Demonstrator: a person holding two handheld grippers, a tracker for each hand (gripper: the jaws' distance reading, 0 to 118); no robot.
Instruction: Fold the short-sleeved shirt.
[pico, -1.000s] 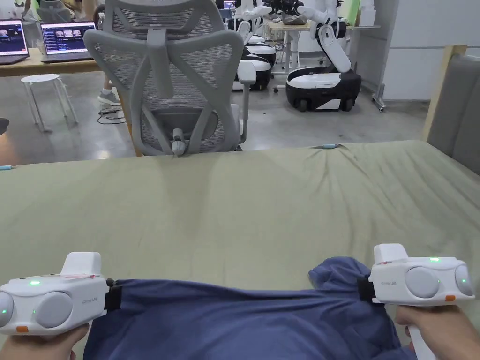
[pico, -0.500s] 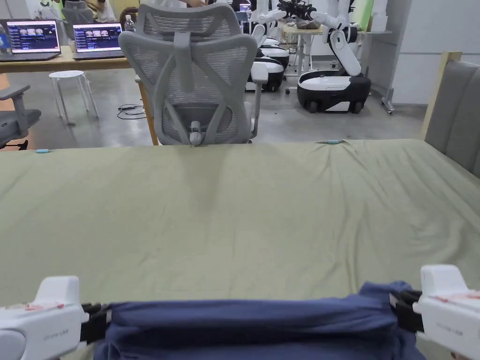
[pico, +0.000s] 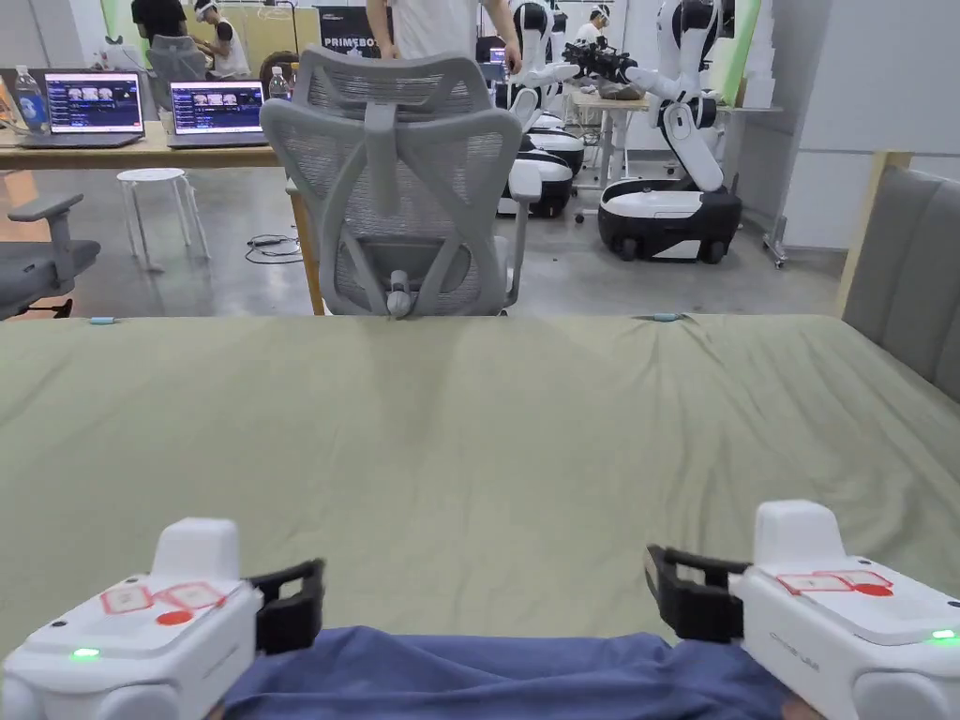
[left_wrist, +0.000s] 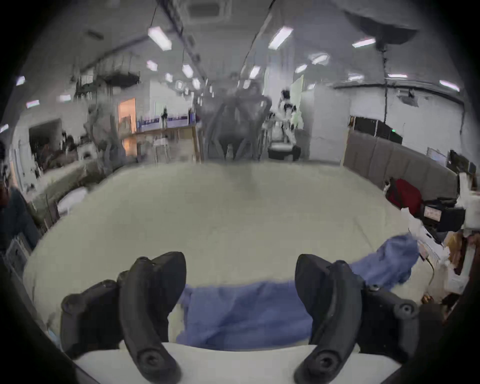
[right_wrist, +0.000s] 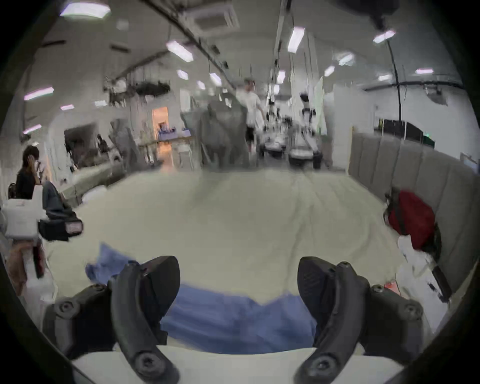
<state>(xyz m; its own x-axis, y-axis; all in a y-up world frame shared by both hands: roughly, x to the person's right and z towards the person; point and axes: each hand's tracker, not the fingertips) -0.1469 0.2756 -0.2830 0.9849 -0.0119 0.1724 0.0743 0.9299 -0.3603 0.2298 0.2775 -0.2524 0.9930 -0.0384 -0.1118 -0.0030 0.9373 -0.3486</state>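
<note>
The blue shirt (pico: 525, 677) lies along the near edge of the green-covered table (pico: 487, 422), a bunched strip running left to right in front of the person. The left gripper (pico: 292, 605) and the right gripper (pico: 677, 591) sit above its two ends, and both have their jaws spread wide apart with nothing clamped between them. With both tools free over the cloth, the shirt looks laid down rather than held; I judge this a pause between grips, with the wide far stretch of table left bare as room for spreading and folding.

The head view gives the spacing of the two tools and the gray office chair (pico: 398, 187) beyond the far edge. The left gripper view shows the shirt (left_wrist: 241, 314) passing under its open jaws and trailing off to the right in a loose lump. The right gripper view adds the shirt's (right_wrist: 233, 319) uneven far edge, a red bag (right_wrist: 413, 220) at the right against the padded gray panel (right_wrist: 405, 161), and the other tool (right_wrist: 59, 228) off to the left.
</note>
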